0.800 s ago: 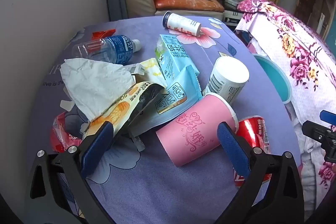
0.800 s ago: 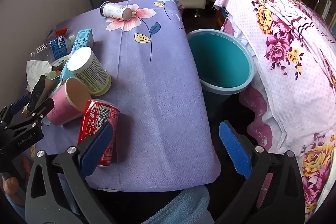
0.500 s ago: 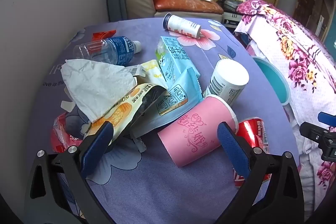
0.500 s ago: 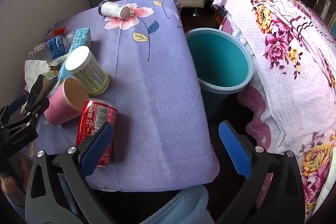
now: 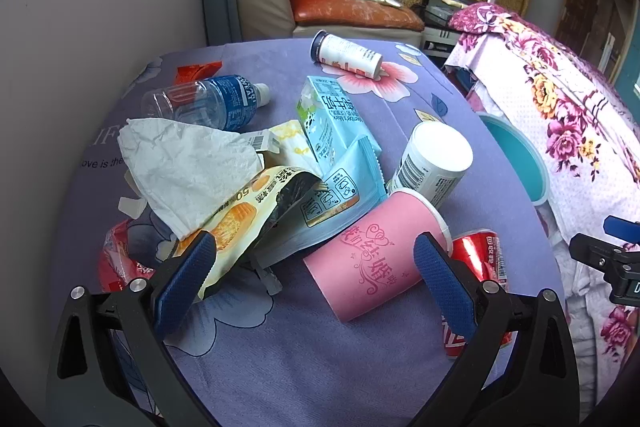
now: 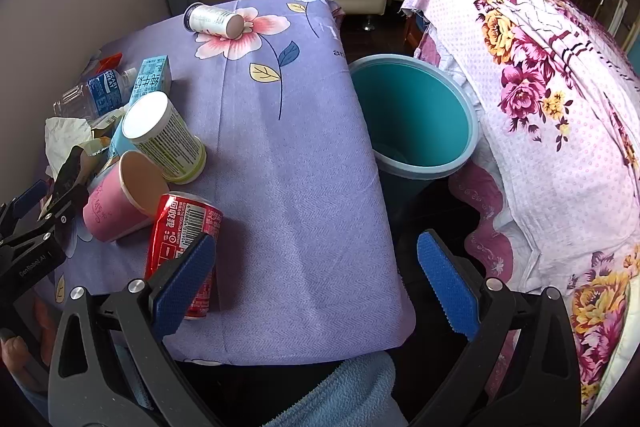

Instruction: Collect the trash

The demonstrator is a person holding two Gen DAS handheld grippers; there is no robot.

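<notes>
**Two wrist views over one cluttered table**

The left wrist camera looks forward and down from close above the near table [image 5: 320, 367] edge, facing the trash pile, with the sofa [image 5: 352, 11] beyond. The right wrist camera sits further right and a little higher, facing the table's right edge and the teal bin [image 6: 472, 131]. Both views share the pink cup [image 5: 372, 259] [image 6: 116, 207], the red can [image 5: 480, 255] [image 6: 180, 235] and the sofa.
</notes>
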